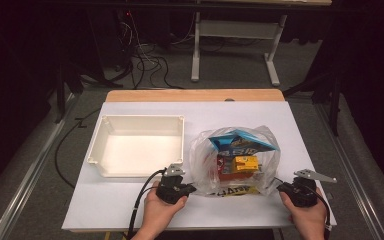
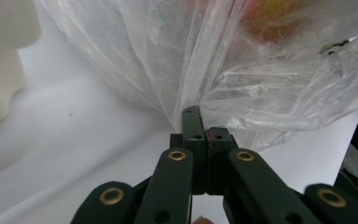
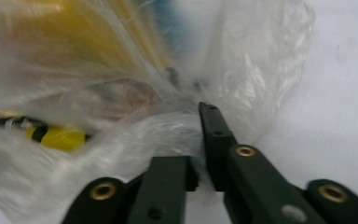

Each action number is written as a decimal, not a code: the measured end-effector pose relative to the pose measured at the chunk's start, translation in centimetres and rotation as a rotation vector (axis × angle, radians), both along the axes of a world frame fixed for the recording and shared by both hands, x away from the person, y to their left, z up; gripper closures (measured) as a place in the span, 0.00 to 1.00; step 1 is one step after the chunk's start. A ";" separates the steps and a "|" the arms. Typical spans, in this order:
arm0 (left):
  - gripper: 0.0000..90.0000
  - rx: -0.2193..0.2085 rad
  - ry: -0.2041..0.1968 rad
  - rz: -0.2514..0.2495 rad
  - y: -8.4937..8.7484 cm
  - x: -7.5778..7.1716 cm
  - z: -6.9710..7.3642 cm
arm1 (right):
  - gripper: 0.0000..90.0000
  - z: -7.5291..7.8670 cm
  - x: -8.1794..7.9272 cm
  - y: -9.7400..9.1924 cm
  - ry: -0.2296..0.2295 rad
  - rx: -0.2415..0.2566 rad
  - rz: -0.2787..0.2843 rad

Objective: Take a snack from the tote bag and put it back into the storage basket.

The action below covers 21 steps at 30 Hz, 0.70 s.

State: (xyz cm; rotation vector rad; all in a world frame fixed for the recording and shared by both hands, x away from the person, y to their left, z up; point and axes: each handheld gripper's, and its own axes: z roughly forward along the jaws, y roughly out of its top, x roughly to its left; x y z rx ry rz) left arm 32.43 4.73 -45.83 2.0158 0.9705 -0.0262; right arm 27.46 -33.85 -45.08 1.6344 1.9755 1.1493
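While both tongs, left and right, pinch the plastic bag beside the white bin, lifting it across probably comes next.

Surface finishes on the worktop
Bag: thin, glossy, crinkled clear plastic. Bin: smooth matt white plastic. Worktop: matt white.

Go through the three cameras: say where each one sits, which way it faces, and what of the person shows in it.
High view: above the person's side, facing forward and down on the white table, white plastic bin and clear plastic bag of packets; both hands show.
Left gripper view: rides the left gripper, facing the bag; its jaws pinch the film.
Right gripper view: rides the right gripper, facing the bag; its jaws show.
Shared: the bag.
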 end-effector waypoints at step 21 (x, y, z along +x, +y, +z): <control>0.38 -0.167 -0.257 0.072 1.7 -0.8 5.8 | 0.34 5.4 -2.2 0.3 -0.399 0.070 -0.032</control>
